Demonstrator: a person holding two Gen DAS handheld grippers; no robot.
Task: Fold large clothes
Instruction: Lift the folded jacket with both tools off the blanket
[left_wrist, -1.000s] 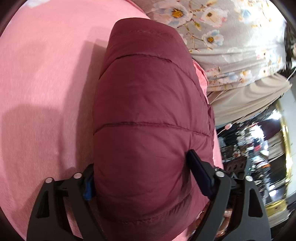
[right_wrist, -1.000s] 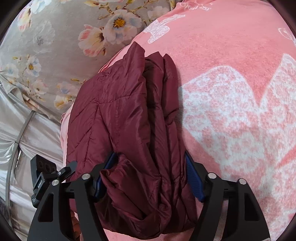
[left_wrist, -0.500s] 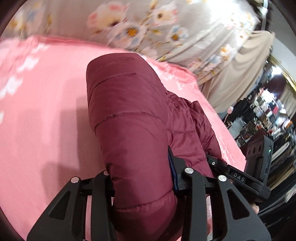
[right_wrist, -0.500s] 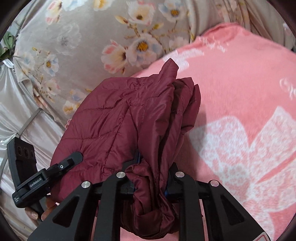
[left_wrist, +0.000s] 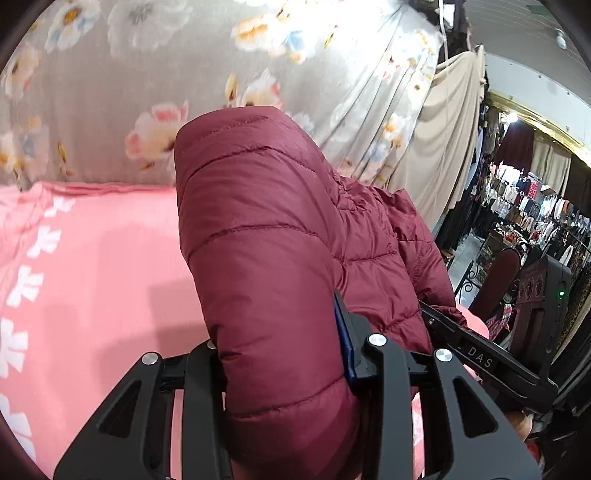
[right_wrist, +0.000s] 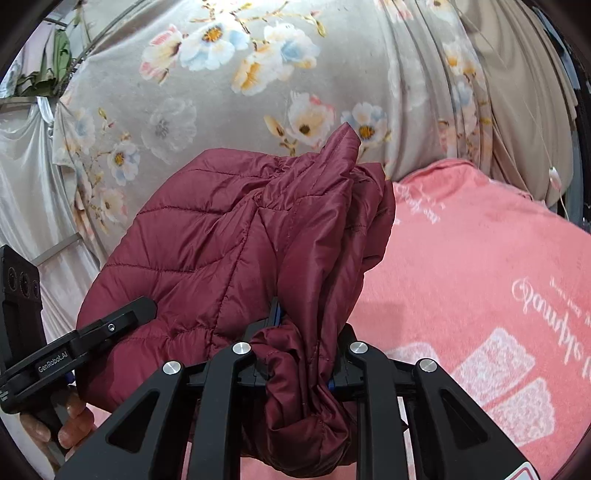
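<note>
Holding the maroon puffer jacket (left_wrist: 266, 251) up off the pink blanket (left_wrist: 110, 258), I have a folded bundle pinched at two points. On my left side, the left gripper (left_wrist: 284, 354) is clamped around a thick quilted roll of it, the padding bulging above and below the jaws, so the grip sits wide because of the bulk. I judge this hold is there to keep the stacked layers from sliding apart while the bundle is in the air. Across the middle, the jacket spans between my two hands, its quilted panel facing the floral curtain (right_wrist: 258, 92) behind the bed.

Moving right, the right gripper (right_wrist: 303, 354) is squeezed tight on a thinner gathered bunch of the jacket, with a loose pouch of fabric drooping beneath the jaws and a pointed corner sticking up above. That narrower bite suits the thinner edge here. In the right wrist view my left hand (right_wrist: 62, 428) shows at the lower left, wrapped around its gripper's handle.

The blanket below looks like the likely place to lay the bundle back down.
</note>
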